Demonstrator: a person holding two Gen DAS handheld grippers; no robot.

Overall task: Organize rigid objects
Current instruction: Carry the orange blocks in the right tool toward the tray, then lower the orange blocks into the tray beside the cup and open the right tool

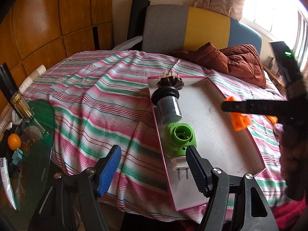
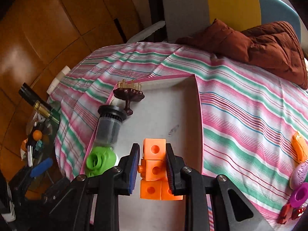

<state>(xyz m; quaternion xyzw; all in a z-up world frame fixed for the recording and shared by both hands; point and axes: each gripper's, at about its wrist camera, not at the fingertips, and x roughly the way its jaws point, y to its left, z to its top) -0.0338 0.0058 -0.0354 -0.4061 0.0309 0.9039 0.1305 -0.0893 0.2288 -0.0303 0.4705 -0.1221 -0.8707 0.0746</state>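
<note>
Right gripper clamped on orange blocks above the pink-edged tray; lowest block partly hidden by its fingers. Left gripper apart, empty, beside green plug. Objects at right edge blurred.

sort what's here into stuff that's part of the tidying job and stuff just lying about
Job:
- pink-rimmed white cardboard tray
- orange linked plastic cubes in the right gripper
- green plastic plug-in device
- clear cylinder with black cap
- dark brown fluted stand

Lying about:
- rust-brown quilted jacket
- orange fruit
- gold-capped glass bottle
</note>
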